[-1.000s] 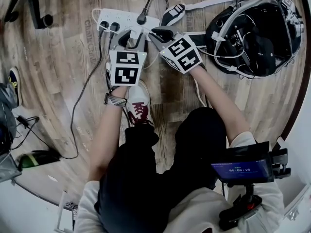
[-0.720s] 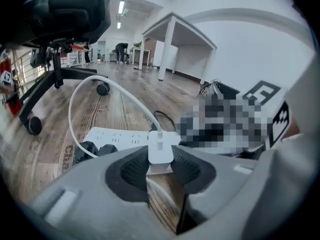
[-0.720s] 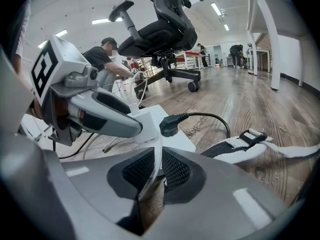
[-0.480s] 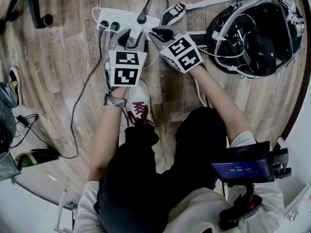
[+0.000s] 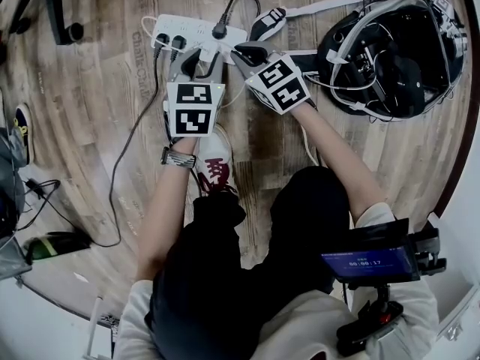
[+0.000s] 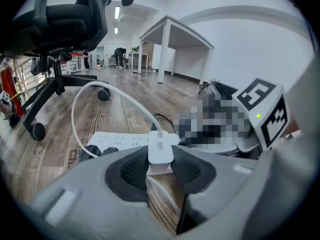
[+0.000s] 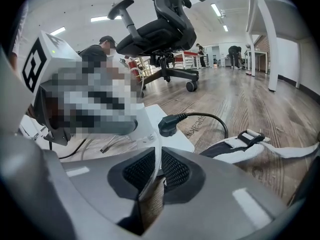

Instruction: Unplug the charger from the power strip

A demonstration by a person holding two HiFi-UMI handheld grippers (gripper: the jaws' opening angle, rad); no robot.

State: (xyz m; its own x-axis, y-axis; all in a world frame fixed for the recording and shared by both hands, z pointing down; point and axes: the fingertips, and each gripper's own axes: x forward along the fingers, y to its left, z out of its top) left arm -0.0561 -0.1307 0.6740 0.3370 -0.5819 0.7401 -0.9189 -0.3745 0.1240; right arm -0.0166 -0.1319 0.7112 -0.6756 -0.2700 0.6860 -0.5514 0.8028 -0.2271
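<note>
Head view: we hold left gripper and right gripper side by side at power strip.
Left gripper view: jaws clamp white charger; power strip just ahead.
Right gripper view: jaws pinch thin white cable; power strip ahead.

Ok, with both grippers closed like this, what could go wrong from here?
1. The right gripper pinches the white cable; tugging could strain it at the charger.
2. The left gripper holds the charger only near its tips, so it may slip.
3. Neither gripper pins the power strip; it could drag.
</note>
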